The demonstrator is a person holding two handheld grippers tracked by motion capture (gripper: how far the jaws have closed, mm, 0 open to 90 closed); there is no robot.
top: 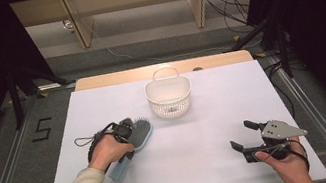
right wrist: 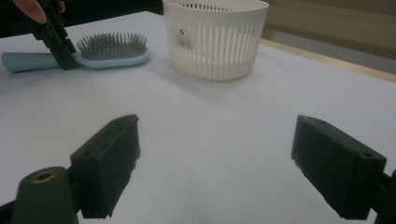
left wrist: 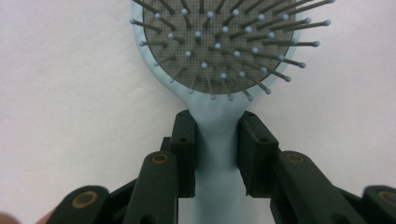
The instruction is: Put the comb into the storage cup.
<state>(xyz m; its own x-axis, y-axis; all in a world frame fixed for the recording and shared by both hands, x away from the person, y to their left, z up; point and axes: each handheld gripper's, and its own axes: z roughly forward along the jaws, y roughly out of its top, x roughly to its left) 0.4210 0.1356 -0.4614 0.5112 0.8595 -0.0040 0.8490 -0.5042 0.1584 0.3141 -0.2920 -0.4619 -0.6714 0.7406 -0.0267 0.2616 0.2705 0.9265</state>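
Broadly, white table (top: pixel 199 166), lit evenly, nothing cluttering the working area.

White basket (top: pixel 170 98) stands upright near the far middle, slotted walls, handle toward the far edge, mouth open upward. Looks empty apart from something small and dark at the bottom; cannot tell what.

Blue hairbrush (top: pixel 135 142) lies flat on the table, bristles up, left of and nearer than the basket, well apart from it. Head points toward the basket, handle end toward the person.

Left gripper (left wrist: pixel 217 140) is down on the brush neck: jaws narrow, one pad on each side of the blue handle just below the head, apparently pressing it.

Right gripper (top: pixel 244 137) hovers low over the near right table, jaws wide, nothing between them.

Judgement: step in hand is securing the brush for a lift, likely toward the basket.
- Grip sits near the head, so the long handle may droop; lift slowly and level.
- Confirm both pads bite squarely before rising; the rounded neck could slip.
- Clear the basket rim fully before lowering.
- Right gripper could steady the basket if it skids.
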